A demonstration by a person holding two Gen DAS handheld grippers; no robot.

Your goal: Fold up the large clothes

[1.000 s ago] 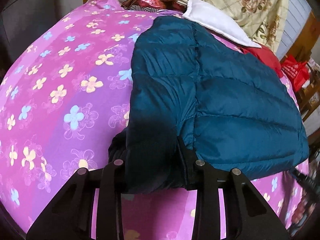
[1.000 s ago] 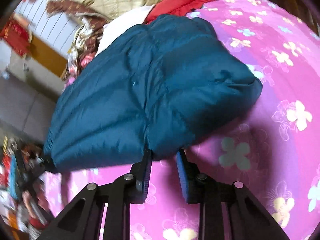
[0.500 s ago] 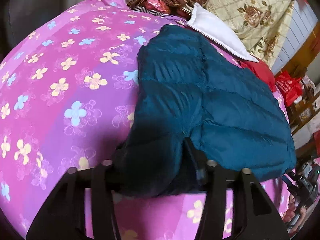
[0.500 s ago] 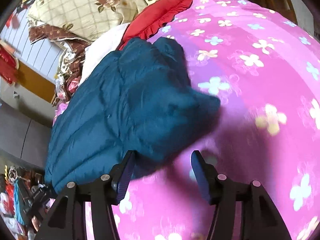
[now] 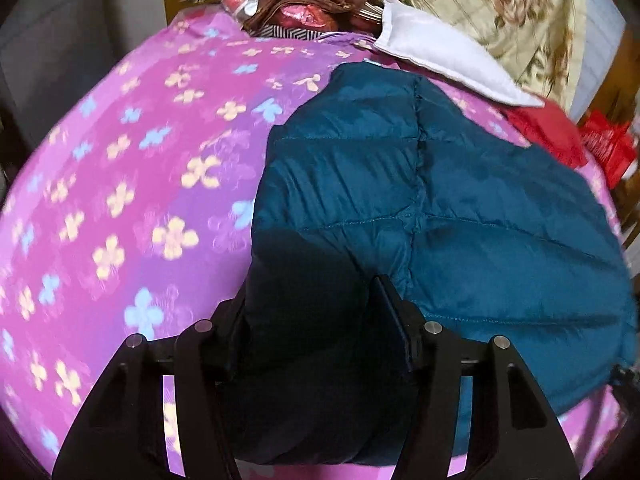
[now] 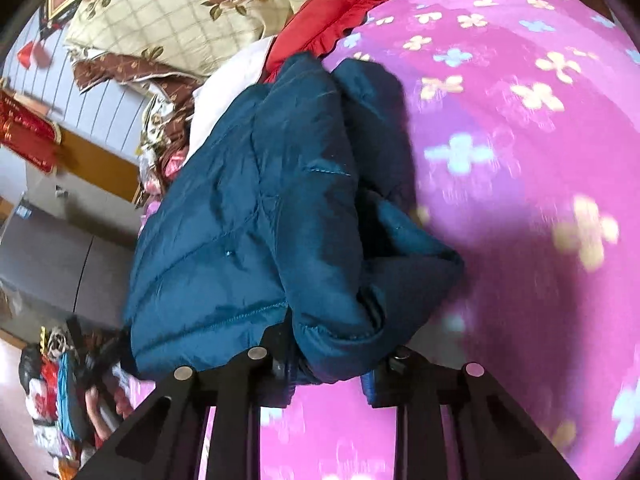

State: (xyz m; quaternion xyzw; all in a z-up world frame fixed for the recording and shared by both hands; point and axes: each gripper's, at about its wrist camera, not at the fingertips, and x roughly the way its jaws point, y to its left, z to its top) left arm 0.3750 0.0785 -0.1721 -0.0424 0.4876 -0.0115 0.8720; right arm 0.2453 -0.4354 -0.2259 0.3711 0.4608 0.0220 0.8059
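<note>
Now pinching a bunched corner of the teal puffer jacket [image 6: 248, 208] in the just-closed right gripper [image 6: 326, 364], bracketing its thick near fold with the half-spread left gripper [image 5: 308, 320], apparently to fold it on the flowered bedspread [image 5: 132, 184].

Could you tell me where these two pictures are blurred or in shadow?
Left wrist view: the bedspread flowers smear at left; the jacket darkens between the fingers. Right wrist view: flowers smear at right, shadow beside the jacket.
</note>
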